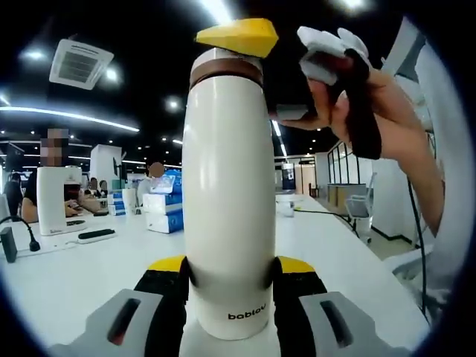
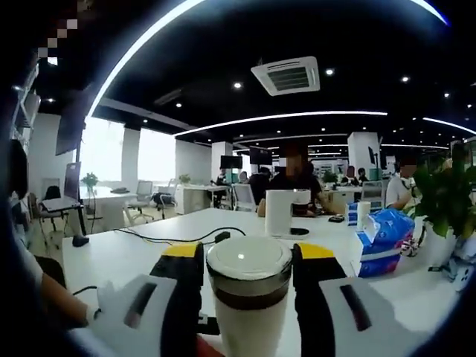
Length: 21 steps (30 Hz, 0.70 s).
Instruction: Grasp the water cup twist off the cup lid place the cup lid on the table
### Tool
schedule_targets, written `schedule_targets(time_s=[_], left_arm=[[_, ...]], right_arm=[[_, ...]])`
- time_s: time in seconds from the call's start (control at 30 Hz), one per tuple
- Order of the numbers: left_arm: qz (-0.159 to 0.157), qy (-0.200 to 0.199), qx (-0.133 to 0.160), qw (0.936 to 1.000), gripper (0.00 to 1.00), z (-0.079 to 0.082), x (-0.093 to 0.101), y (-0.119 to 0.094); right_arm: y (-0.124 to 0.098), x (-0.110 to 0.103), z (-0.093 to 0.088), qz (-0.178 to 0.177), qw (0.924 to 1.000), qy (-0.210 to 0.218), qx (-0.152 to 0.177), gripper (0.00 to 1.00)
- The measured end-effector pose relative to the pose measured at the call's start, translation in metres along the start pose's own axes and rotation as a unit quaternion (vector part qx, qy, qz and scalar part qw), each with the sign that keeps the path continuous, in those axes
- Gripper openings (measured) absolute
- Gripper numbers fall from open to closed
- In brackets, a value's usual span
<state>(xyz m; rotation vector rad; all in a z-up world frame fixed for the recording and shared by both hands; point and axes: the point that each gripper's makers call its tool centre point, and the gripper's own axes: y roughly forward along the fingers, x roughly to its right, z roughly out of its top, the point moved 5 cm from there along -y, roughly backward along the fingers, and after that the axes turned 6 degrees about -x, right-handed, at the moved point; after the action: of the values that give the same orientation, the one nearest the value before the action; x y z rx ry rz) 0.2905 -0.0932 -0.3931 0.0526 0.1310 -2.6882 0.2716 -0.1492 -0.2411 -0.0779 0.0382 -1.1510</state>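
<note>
Water cup (image 1: 228, 201) cream-white, dark "bablou" lettering near base, brown band under white cup lid (image 2: 248, 260). Jaws black, yellow-tipped, grey housings. Bench (image 1: 67, 279) white. Tissue packs (image 2: 381, 242) blue-white at 3 o'clock; plant (image 2: 445, 197) green.

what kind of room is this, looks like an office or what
Most likely an open-plan office. Long white desks stretch across the room, people sit at workstations in the background, and a ceiling air-conditioning cassette sits among strip lights. A potted plant and tissue packs stand on the near desk.
</note>
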Motion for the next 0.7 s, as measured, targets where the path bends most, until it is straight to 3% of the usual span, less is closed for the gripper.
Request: schedule_targets(time_s=[0.23,0.7], left_arm=[[0.0,-0.001,-0.001,1.0,0.46,0.0001,0.0001,0.0001],[-0.003,0.003,0.0,1.0,0.46,0.0006,0.0011,0.0001]], right_arm=[[0.0008,0.0016,0.0012,0.012,0.9996,-0.022,-0.01,0.47],[0.0027,0.0056,0.0013,0.126,0.9905,-0.037,-0.04,0.46]])
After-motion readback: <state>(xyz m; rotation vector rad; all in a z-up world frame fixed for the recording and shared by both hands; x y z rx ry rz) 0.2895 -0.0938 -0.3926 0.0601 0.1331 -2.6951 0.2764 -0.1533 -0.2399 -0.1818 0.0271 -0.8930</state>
